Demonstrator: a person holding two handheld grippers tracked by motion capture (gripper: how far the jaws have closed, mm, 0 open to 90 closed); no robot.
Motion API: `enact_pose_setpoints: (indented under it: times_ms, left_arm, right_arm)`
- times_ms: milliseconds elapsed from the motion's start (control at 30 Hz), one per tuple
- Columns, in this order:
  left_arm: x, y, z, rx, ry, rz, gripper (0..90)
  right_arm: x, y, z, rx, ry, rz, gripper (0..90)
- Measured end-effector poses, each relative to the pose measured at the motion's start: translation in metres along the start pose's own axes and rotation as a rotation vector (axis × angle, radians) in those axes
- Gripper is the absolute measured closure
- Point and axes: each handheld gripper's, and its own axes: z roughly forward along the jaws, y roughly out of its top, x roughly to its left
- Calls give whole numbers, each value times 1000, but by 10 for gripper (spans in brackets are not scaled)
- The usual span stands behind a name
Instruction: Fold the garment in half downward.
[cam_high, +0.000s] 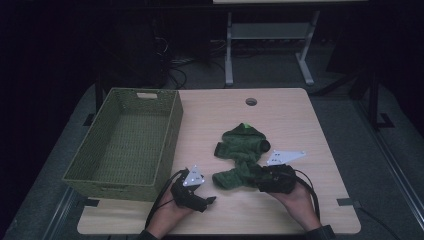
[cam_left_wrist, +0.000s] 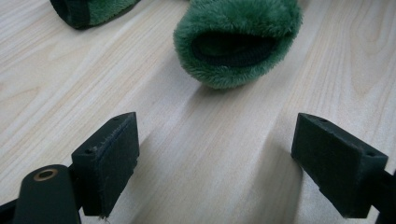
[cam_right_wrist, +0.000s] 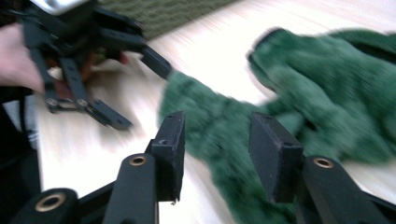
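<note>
A small fuzzy green hooded garment (cam_high: 242, 150) lies spread on the wooden table (cam_high: 295, 115). My left gripper (cam_high: 209, 200) rests near the front edge, just left of the garment's lower sleeve. In the left gripper view it (cam_left_wrist: 215, 140) stands wide open over bare wood, with the sleeve's cuff (cam_left_wrist: 236, 42) a short way ahead. My right gripper (cam_high: 260, 180) is at the garment's lower right part. In the blurred right gripper view its jaws (cam_right_wrist: 215, 126) are apart with green fabric (cam_right_wrist: 219, 140) showing between them; the left gripper (cam_right_wrist: 140, 95) shows farther off.
A green woven basket (cam_high: 172, 125) with nothing in it stands on the left side of the table, close to my left gripper; its wall (cam_right_wrist: 177, 14) shows in the right gripper view. A cable hole (cam_high: 251, 102) sits near the far edge.
</note>
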Motion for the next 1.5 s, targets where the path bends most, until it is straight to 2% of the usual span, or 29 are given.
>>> enact_pose_setpoints:
  times_ms: [67,167,300,367,467,500,700,767,800,933,1133,1200,1367,1433,1500]
  left_arm:
    - [0,0,0,-4,-2,-1,144]
    - [-1,-1,0,-6,-7,-9,144]
    - [0,-1,-1,0,-16,10,143]
    - [0,-2,-1,-8,-25,4,142]
    - [0,-2,-2,-4,-31,18,143]
    - [0,-3,-2,-4,-30,18,142]
    - [1,-2,-2,-3,-28,22,143]
    - [1,-3,-2,-4,-27,23,143]
    - [1,-3,-2,-4,-27,23,143]
    - [0,-3,-2,-2,-29,22,143]
    - [0,-3,-2,-1,-29,22,143]
    - [0,-3,-2,-1,-29,23,143]
    - [0,-3,-2,-4,-29,20,143]
    - [0,-3,-2,-4,-28,20,143]
    - [0,-3,-2,-4,-28,21,143]
  right_arm:
    - [6,2,3,-2,13,-27,585]
    - [17,4,8,-1,54,-39,626]
    - [26,6,16,6,78,-62,648]
    - [30,8,23,15,91,-74,659]
    - [35,11,34,22,117,-81,668]
    - [37,12,43,37,124,-99,672]
    - [40,16,60,71,131,-117,673]
    - [39,15,65,82,121,-127,673]
    - [37,13,72,105,101,-139,671]
    - [33,9,81,140,88,-126,670]
    - [32,6,91,157,41,-147,669]
    - [32,5,93,155,36,-141,674]
    - [34,3,95,150,-22,-168,780]
    - [39,2,96,149,-49,-183,831]
    - [41,2,96,150,-59,-197,858]
